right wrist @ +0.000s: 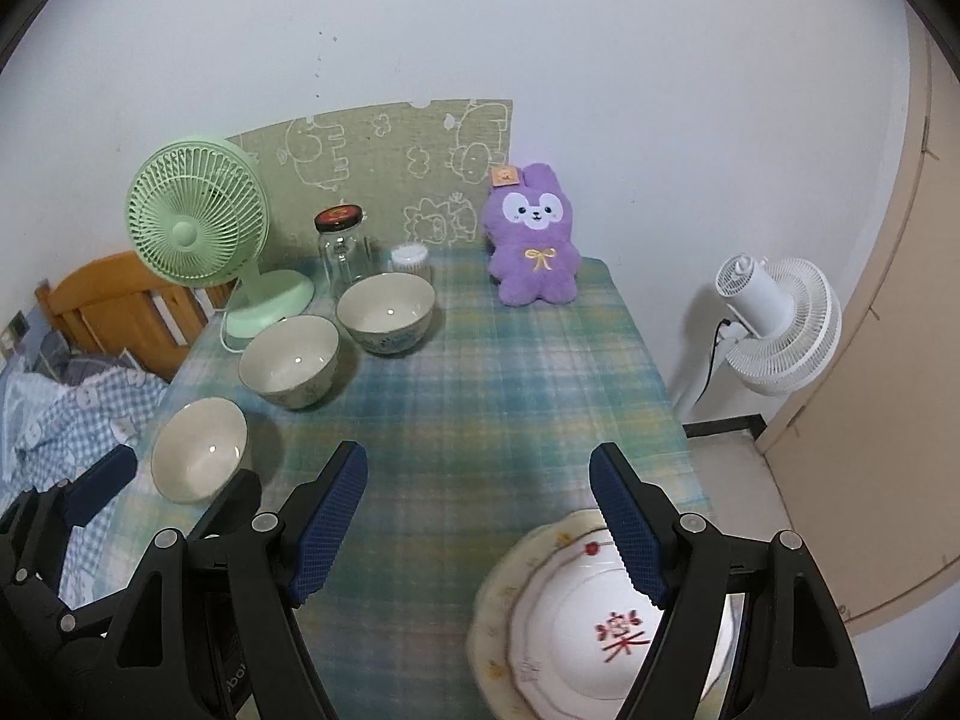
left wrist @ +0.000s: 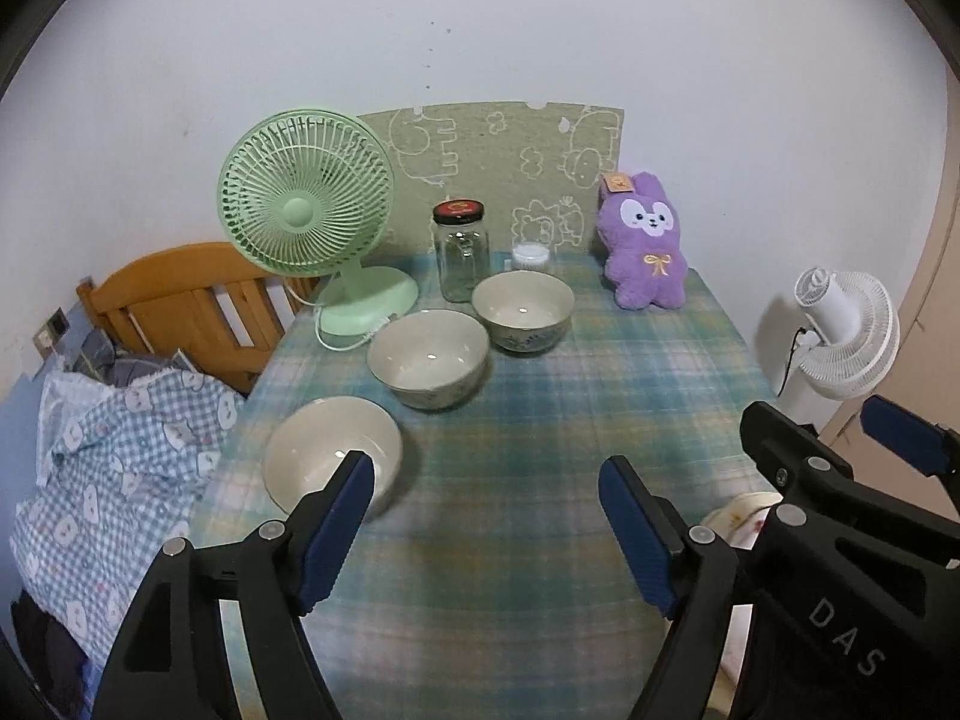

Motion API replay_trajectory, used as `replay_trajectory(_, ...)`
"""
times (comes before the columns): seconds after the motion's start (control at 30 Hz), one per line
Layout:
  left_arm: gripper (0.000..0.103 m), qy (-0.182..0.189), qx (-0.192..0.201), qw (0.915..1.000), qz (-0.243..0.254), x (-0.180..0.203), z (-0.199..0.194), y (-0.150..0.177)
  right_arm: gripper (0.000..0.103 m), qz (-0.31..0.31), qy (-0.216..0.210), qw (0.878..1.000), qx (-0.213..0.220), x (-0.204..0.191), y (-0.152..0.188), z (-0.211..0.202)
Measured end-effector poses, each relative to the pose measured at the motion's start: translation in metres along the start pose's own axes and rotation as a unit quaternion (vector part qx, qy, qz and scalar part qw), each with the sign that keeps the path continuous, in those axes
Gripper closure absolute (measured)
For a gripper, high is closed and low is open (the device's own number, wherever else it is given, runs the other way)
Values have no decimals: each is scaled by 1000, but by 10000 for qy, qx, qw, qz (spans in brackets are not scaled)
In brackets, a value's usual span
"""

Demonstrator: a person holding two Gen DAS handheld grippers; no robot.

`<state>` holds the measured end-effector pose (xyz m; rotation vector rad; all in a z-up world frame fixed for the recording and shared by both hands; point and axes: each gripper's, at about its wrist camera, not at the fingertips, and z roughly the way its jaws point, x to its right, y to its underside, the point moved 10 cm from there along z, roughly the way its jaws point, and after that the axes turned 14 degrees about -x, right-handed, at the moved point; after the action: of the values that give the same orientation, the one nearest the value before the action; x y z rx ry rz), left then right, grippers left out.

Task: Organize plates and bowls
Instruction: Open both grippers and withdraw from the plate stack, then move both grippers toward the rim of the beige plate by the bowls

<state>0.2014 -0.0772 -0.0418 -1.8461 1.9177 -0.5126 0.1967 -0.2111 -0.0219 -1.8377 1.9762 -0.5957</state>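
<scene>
Bowls (left wrist: 427, 357) are left unstacked at ten o'clock, plates (right wrist: 576, 618) seemingly stacked at five. Left gripper (left wrist: 486, 534) and right gripper (right wrist: 480, 525) are held spread, empty; nearest bowl (left wrist: 332, 453) should probably be grasped next.

Three cream ceramic bowls (left wrist: 427, 357) stand in a diagonal row on the plaid-clothed surface (left wrist: 570, 420), the left gripper (left wrist: 486, 531) hovering above with jaws apart and empty.

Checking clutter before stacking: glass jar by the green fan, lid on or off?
Lid on. The glass jar stands upright with its dark lid seated on the mouth; it looks empty, since the cloth shows through.
</scene>
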Motion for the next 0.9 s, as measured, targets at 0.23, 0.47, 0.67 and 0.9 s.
replay_trajectory(0.23,24,86,-134,9996,242,-28,18,-9,24,75,210,9997,27,-34,-8,7)
replay_trajectory(0.47,24,284,-244,9985,389,-50,36,-12,23,163,63,9998,-113,-71,-8,23)
replay_trajectory(0.67,25,432,-225,9976,494,-70,52,-15,23,169,10,9997,-200,-101,-9,41)
replay_trajectory(0.9,25,364,-343,9980,398,-96,72,-16,23,180,11,9993,-334,-130,-11,63)
